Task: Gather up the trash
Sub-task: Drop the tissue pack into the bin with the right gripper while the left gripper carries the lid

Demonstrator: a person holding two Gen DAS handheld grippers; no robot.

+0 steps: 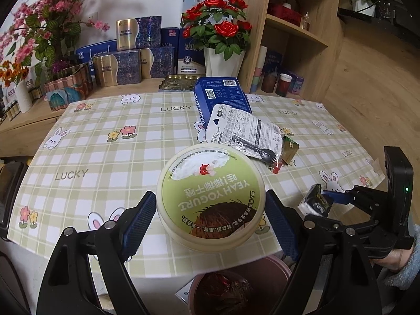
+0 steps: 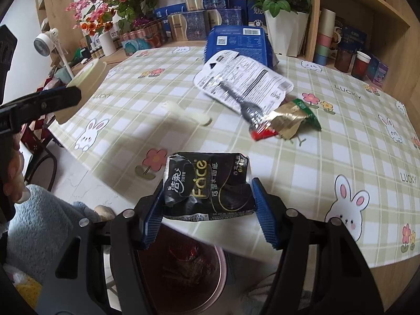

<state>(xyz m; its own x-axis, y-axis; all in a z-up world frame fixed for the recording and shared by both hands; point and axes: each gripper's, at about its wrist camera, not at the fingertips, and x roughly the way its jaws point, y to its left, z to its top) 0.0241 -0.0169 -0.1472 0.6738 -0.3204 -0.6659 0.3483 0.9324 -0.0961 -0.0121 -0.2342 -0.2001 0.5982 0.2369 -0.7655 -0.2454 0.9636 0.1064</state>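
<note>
Trash is in both my grippers now: my left gripper (image 1: 210, 220) is squeezed on the round yogurt tub (image 1: 210, 197), and my right gripper (image 2: 207, 210) pinches the black tissue pack (image 2: 207, 183). Both hang at the near edge of the counter (image 1: 105, 141), right above the pink bin (image 2: 183, 270) on the floor. I think the job now is dropping them in. I should get each one over the middle of the bin before I let go, so nothing bounces off the rim. More trash waits near the far edge: a white packet (image 2: 244, 81), a snack wrapper (image 2: 286, 118) and a blue box (image 2: 239, 42).
</note>
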